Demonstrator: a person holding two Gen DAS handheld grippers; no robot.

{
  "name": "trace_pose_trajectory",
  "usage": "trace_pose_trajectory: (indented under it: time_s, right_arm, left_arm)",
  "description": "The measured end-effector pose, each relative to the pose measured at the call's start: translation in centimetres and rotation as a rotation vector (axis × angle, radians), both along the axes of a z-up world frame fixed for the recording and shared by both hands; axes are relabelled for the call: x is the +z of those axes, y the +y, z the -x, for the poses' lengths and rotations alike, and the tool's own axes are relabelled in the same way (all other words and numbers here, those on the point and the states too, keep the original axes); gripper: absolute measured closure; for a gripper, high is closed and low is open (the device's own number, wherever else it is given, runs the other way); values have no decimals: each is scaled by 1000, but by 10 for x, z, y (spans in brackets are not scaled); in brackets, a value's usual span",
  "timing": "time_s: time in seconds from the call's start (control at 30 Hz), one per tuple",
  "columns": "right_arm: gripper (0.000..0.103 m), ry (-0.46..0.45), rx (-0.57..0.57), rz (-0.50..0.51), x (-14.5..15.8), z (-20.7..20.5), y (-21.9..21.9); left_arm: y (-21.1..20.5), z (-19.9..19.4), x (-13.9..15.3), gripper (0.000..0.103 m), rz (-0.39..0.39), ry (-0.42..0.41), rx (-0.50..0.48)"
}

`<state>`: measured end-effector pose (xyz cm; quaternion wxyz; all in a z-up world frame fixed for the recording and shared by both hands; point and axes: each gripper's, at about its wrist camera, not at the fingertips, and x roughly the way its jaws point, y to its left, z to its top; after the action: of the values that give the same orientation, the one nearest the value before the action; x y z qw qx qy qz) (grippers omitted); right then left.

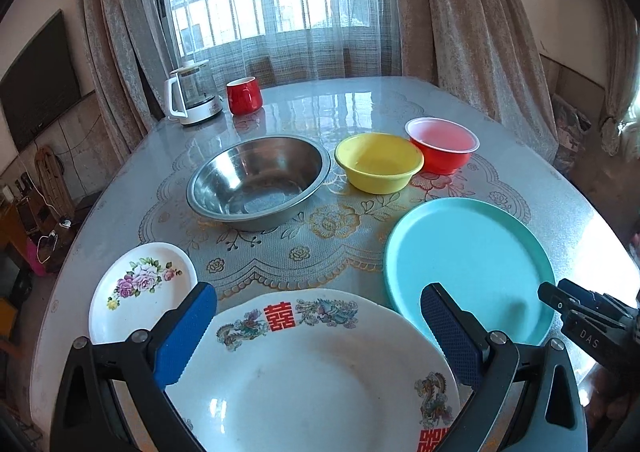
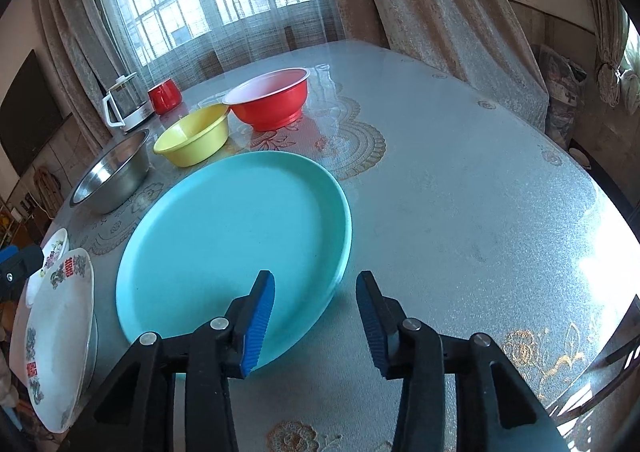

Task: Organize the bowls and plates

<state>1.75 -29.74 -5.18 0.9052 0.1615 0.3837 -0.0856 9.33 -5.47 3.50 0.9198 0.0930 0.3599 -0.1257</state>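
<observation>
My left gripper (image 1: 320, 288) hangs over a large white plate (image 1: 312, 380) with red characters and dragons. Its jaws stand wide apart, one blue pad over each side of the rim, gripping nothing. A small floral plate (image 1: 140, 288) lies just left of it. My right gripper (image 2: 316, 280) straddles the near right rim of the teal plate (image 2: 224, 244): one finger is over the plate, the other over bare table, and the pads do not touch the rim. Farther back stand a steel bowl (image 1: 256, 183), a yellow bowl (image 1: 378, 163) and a red bowl (image 1: 442, 145).
A glass kettle (image 1: 192, 99) and a red mug (image 1: 244, 95) stand at the far left of the round table (image 2: 460, 191). Curtains and a window lie behind it. The table edge curves close on the right.
</observation>
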Motion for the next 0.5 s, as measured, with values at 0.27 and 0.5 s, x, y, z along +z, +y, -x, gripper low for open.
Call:
trace_pose_trajectory:
  time_s: [0.27, 0.5]
  right_arm:
    - [70, -4, 17, 8, -3, -2, -2]
    - [76, -1, 27, 29, -3, -6, -2]
  left_arm:
    - [-28, -34, -3, 24, -42, 51, -57]
    - [-52, -57, -27, 67, -77, 153, -123]
